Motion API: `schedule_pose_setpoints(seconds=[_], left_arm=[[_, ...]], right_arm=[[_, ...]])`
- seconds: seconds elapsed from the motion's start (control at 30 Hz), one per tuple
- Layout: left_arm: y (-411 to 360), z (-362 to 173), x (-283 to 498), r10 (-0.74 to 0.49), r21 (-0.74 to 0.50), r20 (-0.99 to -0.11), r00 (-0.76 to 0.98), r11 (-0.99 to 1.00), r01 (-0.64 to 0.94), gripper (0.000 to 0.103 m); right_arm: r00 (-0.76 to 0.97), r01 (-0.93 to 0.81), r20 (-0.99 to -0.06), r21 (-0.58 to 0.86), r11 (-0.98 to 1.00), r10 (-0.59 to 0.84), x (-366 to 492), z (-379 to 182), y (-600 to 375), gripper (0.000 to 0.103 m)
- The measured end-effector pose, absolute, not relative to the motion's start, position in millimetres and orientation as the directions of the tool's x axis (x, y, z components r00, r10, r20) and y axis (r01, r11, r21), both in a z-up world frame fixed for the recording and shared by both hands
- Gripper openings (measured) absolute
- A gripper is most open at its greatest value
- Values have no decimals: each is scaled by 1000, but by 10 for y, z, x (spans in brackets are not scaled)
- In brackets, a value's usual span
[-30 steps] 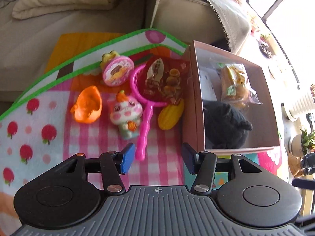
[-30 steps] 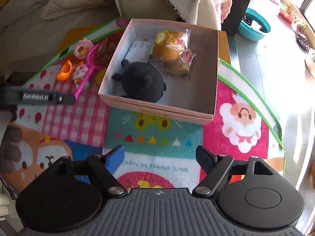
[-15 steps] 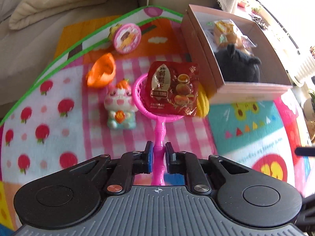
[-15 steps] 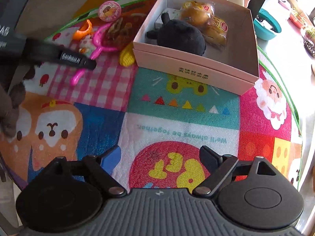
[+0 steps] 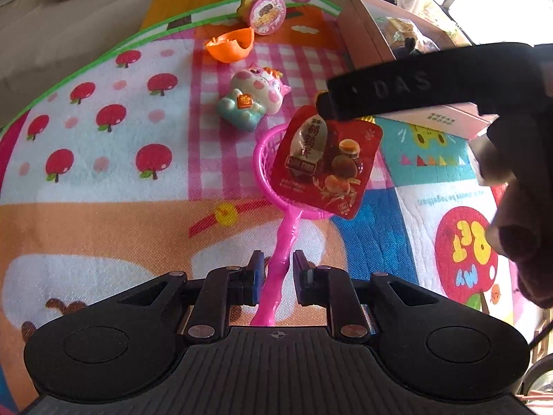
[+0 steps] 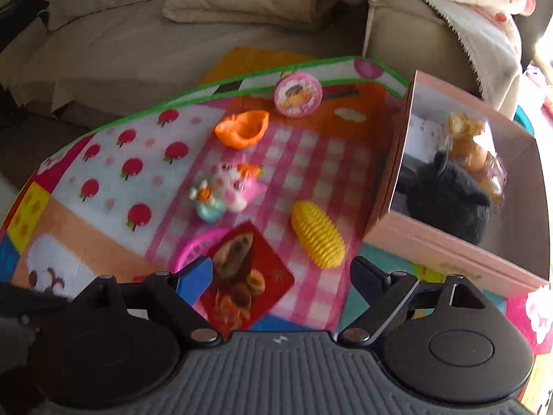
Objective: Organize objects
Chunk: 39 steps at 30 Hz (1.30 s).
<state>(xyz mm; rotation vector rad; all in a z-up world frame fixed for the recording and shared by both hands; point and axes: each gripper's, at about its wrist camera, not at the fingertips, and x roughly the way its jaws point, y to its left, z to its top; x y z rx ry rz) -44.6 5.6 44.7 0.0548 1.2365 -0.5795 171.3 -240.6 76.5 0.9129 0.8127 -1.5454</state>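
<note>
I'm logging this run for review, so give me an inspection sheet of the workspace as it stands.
Surface: patterned play mat on the floor.
Job's things: pink net scoop carrying a red snack packet; yellow corn toy, cat figurine, orange shell and round pink case on the mat; pink box holds a black plush and wrapped buns.
Clutter: nothing seen.
Grippers: left gripper shut on the scoop's handle; right gripper open above the packet.
Cables: nothing seen.
Surroundings: beige sofa, blanket.
</note>
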Motion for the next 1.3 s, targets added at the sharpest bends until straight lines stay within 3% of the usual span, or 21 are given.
schedule_pose_setpoints(seconds=[0.1, 0.17, 0.33, 0.5, 0.57, 0.83, 0.97, 1.17, 1.3], left_arm=[[25, 408, -428, -400, -280, -891, 214, 856, 434, 20], [-24, 371, -401, -407, -287, -888, 214, 854, 434, 20], [-140, 291, -286, -412, -290, -883, 225, 855, 430, 19], [-138, 273, -169, -419, -297, -878, 232, 856, 422, 19], [-111, 271, -139, -407, -288, -881, 242, 866, 410, 17], [-70, 284, -66, -417, -309, -883, 217, 862, 402, 14], [-95, 490, -41, -467, -330, -840, 277, 844, 422, 12], [-384, 956, 345, -517, -300, -767, 381, 813, 499, 12], [-367, 1111, 683, -505, -323, -740, 444, 846, 425, 12]], right_arm=[[-179, 973, -853, -79, -218, -491, 1663, 713, -2551, 83], [-196, 976, -858, -122, -182, -474, 1652, 638, -2628, 64], [-199, 979, -882, -162, -121, -428, 1603, 482, -2700, 55], [-117, 985, -922, -61, -159, -370, 1449, 364, -2840, 44], [-100, 981, -929, -32, -193, -356, 1404, 342, -2880, 33], [-220, 961, -904, -138, -239, -366, 1380, 596, -2512, 31], [-131, 972, -891, -29, -234, -435, 1369, 796, -2235, 62], [-157, 936, -896, 0, -353, -415, 1325, 852, -2038, 65], [-166, 916, -909, 1, -401, -382, 1267, 783, -1905, 65]])
